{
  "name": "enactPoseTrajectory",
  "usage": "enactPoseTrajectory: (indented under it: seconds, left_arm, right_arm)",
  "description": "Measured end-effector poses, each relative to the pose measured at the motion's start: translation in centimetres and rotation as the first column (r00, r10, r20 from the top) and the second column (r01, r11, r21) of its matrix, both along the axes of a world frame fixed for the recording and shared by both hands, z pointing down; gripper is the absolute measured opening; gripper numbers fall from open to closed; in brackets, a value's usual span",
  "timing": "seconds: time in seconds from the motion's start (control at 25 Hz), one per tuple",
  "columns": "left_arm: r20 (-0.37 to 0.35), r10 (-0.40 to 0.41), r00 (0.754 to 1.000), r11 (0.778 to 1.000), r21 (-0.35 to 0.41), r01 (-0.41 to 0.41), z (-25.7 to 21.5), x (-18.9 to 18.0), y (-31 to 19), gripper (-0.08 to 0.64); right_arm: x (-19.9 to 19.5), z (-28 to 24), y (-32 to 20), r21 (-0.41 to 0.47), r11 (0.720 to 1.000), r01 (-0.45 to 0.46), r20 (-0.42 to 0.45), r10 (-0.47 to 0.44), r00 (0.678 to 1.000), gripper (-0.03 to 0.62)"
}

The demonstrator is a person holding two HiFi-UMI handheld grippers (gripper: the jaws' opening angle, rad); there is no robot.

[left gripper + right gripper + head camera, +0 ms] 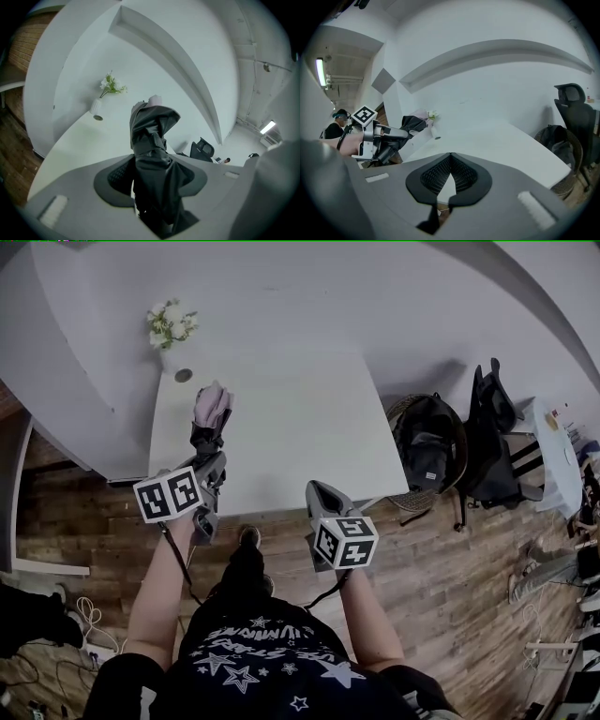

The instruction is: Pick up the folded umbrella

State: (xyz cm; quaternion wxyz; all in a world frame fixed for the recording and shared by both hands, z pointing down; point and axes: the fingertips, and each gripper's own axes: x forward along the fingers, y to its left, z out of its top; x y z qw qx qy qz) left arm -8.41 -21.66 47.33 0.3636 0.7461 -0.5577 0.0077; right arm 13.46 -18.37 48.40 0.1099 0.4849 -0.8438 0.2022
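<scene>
Left gripper view shows our left gripper (154,180) clamped on the folded umbrella (151,133), which juts up over the near-left corner of the table (79,140), apparently clear of the surface. Our right gripper (449,177) is closed on nothing by the near edge. We judge the pick nearly done. Next we should lift higher with a firm grip.

The umbrella (212,407) is folded into a short bundle of crumpled dark fabric with a pale, pinkish far end. Its dark end is clamped between the left gripper's (207,444) jaws. It points toward the far edge of the table (291,427), close to that table's left edge.
</scene>
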Motion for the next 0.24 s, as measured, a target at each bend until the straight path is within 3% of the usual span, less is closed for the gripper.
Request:
enactPoseTrajectory:
  seconds: [0.24]
  left_arm:
    - [0.008, 0.001, 1.000, 1.000, -0.019, -0.001, 0.39, 0.50, 0.30, 0.206]
  right_arm:
    - [0.47, -0.42, -0.54, 0.005, 1.000, 0.010, -0.011, -0.010, 1.000, 0.017]
